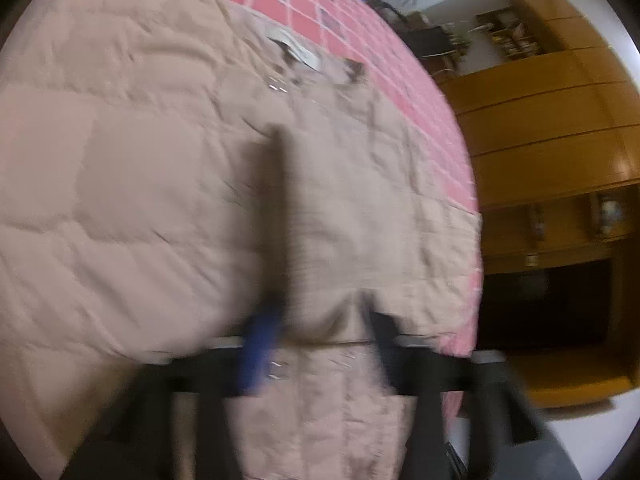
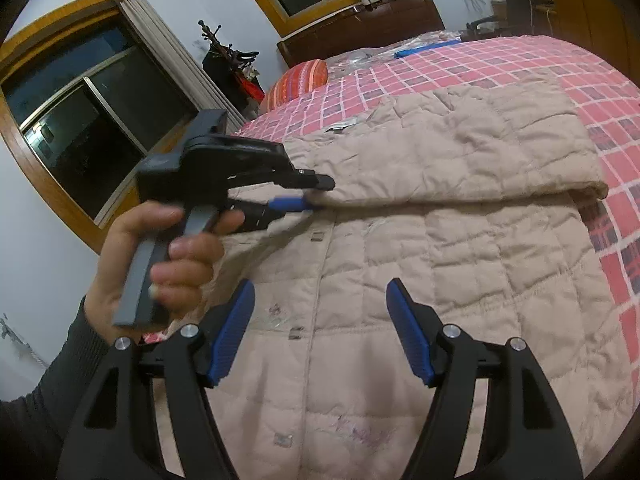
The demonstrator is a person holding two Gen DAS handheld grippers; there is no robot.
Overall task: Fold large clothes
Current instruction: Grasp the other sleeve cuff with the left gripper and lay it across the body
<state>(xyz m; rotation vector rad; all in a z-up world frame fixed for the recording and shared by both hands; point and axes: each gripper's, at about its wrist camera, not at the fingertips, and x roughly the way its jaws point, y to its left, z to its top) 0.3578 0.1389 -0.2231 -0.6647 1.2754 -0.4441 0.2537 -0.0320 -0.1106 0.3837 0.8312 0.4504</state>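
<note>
Right wrist view: left gripper (image 2: 316,196) pinches the quilted coat's (image 2: 440,240) soft, bulky folded edge; right gripper (image 2: 320,332) hangs wide, empty. Best grabbed at hems.

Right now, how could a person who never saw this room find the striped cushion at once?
Start from the bed with the pink checked cover, where the beige quilted coat lies spread. Look past the coat toward the dark wooden headboard. The cushion lies there, round and orange-red with thin stripes, unlike the checked cover around it.
</note>
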